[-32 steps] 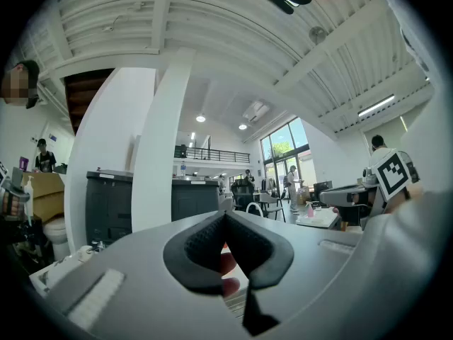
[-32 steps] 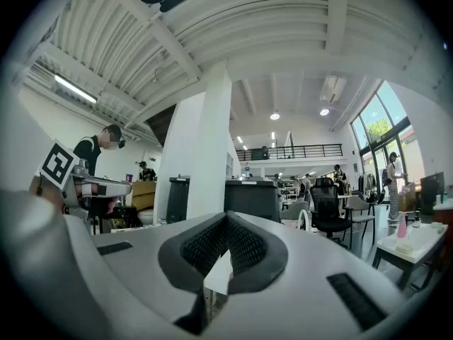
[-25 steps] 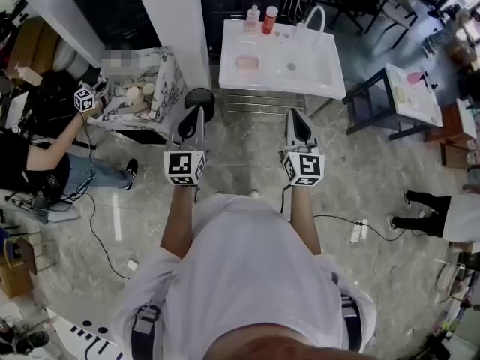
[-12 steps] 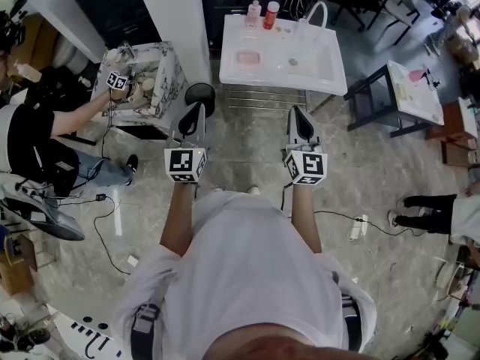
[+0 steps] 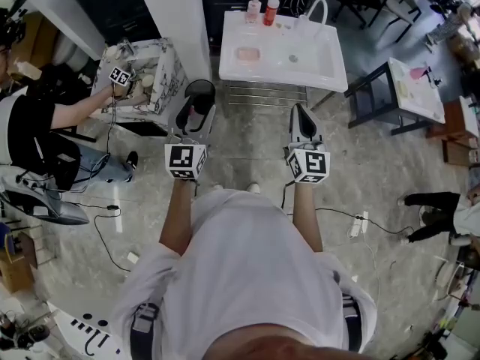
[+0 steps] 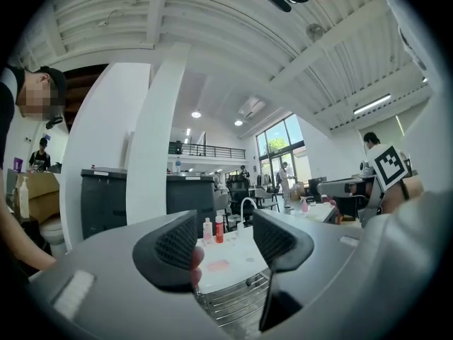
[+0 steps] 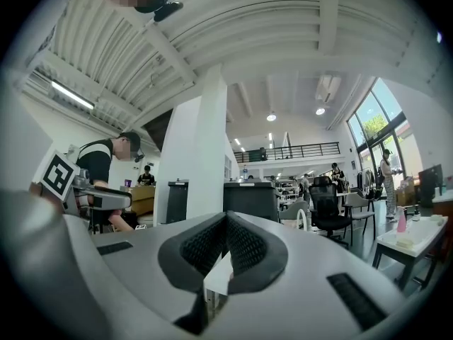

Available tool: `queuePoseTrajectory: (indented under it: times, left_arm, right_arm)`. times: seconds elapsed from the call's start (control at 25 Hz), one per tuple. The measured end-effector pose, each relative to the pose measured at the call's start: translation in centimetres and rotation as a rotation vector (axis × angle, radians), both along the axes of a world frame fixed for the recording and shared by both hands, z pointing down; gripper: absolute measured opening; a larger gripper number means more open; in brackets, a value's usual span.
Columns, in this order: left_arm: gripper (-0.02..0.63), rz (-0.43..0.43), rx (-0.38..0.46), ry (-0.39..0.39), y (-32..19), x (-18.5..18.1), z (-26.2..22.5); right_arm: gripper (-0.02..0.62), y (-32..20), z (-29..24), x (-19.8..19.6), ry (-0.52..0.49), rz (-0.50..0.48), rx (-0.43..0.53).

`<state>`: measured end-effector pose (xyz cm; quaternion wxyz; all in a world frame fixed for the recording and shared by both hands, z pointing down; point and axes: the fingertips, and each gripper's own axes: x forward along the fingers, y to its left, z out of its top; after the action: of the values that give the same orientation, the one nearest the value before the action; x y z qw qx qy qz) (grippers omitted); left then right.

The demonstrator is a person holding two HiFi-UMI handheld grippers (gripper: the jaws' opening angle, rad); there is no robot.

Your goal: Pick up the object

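- Marble floor lies between the person and the white sink unit [image 5: 322, 72], well ahead. Both grippers are held level toward it, probably readying an approach.
- The left gripper [image 5: 199, 105] has just been opening; its jaws stand apart, gripping nothing. The right gripper [image 5: 301, 118] is closed and empty.
- The likely object is the pink bar [image 5: 248, 53], flat in the basin, long axis crosswise in the head view.

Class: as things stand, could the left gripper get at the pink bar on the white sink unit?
Probably, after a step forward. The left gripper hangs short of the white sink unit, its jaws just opened with nothing between them; its view shows a clear line to the pink bar.
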<state>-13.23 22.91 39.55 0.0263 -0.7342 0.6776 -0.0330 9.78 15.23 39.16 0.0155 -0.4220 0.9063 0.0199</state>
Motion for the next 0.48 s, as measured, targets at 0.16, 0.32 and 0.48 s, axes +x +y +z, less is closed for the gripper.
queuePoseTrajectory:
  times: [0.16,0.32,0.48]
  left_arm:
    - [0.314,0.008,-0.005,-0.013,0.0,0.6,0.0]
    - [0.363,0.005,-0.003,-0.019,0.3,1.5,0.1]
    - [0.4,0.002,-0.008,-0.026,0.3,2.4,0.2]
  right_arm:
    - [0.002,0.2,0.0,0.3,-0.003,-0.01,0.0]
    - [0.002,0.5,-0.1,1.1,-0.006,-0.024,0.001]
    - [0.002,0.5,-0.1,2.2,-0.008,-0.031,0.0]
